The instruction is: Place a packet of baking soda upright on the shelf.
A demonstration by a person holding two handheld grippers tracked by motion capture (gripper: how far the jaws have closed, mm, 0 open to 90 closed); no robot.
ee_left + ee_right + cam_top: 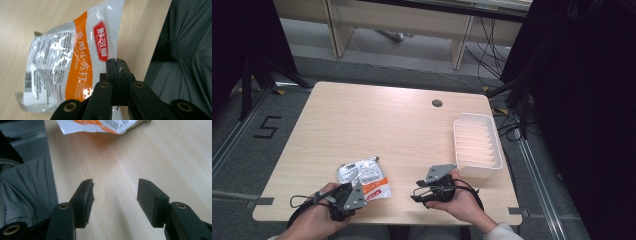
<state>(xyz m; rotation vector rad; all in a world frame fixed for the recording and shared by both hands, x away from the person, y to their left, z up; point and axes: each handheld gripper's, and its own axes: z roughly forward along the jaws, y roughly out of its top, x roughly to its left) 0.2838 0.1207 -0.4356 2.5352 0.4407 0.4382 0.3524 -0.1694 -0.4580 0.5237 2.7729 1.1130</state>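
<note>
A white and orange plastic packet with red label and printed text lies near the table's front edge. My left gripper is shut on the packet's near edge; in the left gripper view the jaws meet with the packet film pinched between them. To its right, my right gripper points left toward the packet and stands open. In the right gripper view its jaws are wide apart over bare wood, with the packet farther ahead at the top.
A white ribbed tray stands at the table's right side, just beyond my right hand. The wooden table has a cable hole at the back. The front edge lies close under both hands.
</note>
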